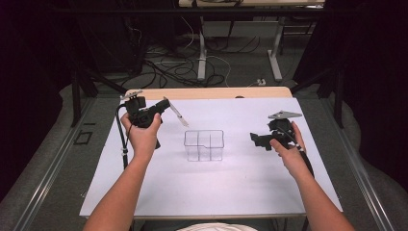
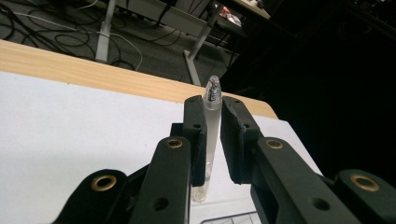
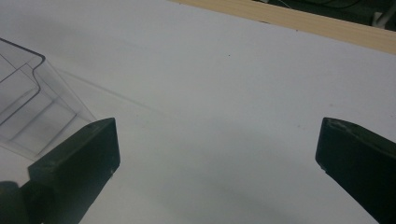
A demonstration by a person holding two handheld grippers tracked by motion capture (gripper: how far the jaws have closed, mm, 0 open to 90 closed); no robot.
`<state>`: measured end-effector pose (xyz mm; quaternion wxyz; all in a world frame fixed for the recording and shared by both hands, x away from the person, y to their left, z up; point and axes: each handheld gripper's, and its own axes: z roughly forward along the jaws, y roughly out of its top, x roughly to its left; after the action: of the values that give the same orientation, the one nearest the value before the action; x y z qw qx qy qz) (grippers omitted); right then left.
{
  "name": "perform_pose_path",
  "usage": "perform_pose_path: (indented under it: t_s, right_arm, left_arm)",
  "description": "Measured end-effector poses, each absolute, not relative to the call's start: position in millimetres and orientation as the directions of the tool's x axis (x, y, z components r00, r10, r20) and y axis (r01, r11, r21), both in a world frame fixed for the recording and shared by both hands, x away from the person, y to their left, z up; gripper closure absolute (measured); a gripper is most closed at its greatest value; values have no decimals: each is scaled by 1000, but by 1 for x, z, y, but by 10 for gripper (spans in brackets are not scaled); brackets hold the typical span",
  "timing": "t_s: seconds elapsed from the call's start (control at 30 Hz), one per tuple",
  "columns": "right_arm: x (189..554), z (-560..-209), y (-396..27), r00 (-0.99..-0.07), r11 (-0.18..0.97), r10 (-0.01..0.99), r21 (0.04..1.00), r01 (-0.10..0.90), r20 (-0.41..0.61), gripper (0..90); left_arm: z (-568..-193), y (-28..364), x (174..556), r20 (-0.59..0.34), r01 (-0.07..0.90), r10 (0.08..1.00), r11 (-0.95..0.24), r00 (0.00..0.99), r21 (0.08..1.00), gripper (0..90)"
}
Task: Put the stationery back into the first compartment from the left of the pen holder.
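a clear pen (image 2: 211,122) stood clamped in the left gripper (image 2: 212,105), raised left of the clear divided box (image 1: 204,145), seemingly to drop inside. the right gripper (image 3: 217,154) hovered wide open and empty beside it.

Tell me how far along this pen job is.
Done: the left gripper has shut on the clear pen and holds it above the table. In hand: carrying it. Left: probably placing it in the clear organizer, which looks empty. The right gripper waits open.
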<state>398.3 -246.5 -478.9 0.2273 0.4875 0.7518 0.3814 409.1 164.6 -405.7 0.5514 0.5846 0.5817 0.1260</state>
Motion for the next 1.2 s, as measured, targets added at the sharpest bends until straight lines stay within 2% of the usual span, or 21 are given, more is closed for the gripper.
perform_pose_path:
  t_s: [0.53, 1.2]
  right_arm:
    - [398, -479, -246, -426, 243, 904, 793, 559, 23, 0]
    - [399, -482, -246, -433, 247, 901, 787, 566, 28, 0]
  left_arm:
    - [-396, 162, 395, -491, 561, 807, 252, 329, 789, 805]
    - [-421, 156, 386, -502, 628, 793, 202, 346, 752, 805]
